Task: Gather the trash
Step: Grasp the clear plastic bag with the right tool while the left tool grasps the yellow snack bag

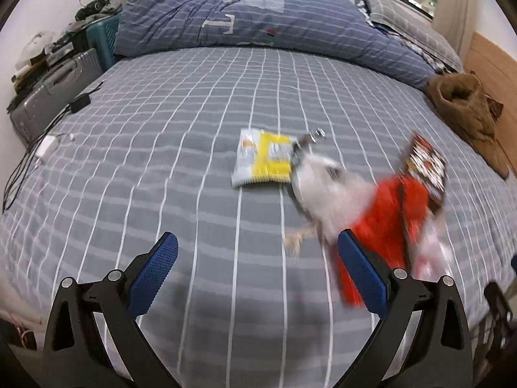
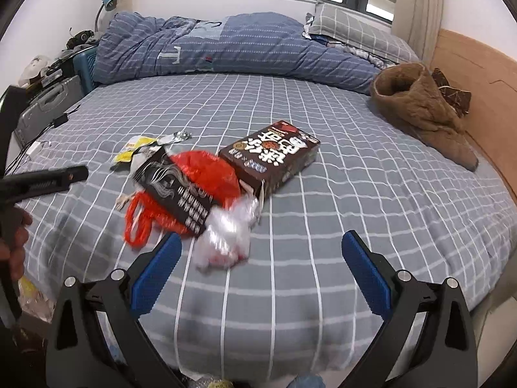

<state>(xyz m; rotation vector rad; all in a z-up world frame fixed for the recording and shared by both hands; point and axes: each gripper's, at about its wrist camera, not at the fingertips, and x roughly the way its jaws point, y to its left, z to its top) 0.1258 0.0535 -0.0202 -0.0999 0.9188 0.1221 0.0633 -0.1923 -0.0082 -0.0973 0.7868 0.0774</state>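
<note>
Trash lies in a loose heap on the grey checked bed (image 2: 355,194). A yellow and white wrapper (image 1: 263,160) lies flat ahead of my left gripper (image 1: 257,252), which is open and empty. A red plastic bag (image 2: 200,174) sits under a black printed packet (image 2: 177,190). A brown snack box (image 2: 274,155) lies beside it, and a crumpled clear plastic bag (image 2: 226,239) sits just ahead of my open right gripper (image 2: 261,252). The red bag (image 1: 387,223) and brown box (image 1: 426,168) look blurred in the left wrist view. A silver foil scrap (image 2: 176,137) lies farther back.
A blue striped quilt (image 2: 226,45) is bunched along the far side, with a pillow (image 2: 355,29) by the window. A brown fleece garment (image 2: 420,106) lies near the wooden headboard (image 2: 478,77). Suitcases (image 1: 48,93) and cables (image 1: 42,148) are at the bed's left edge.
</note>
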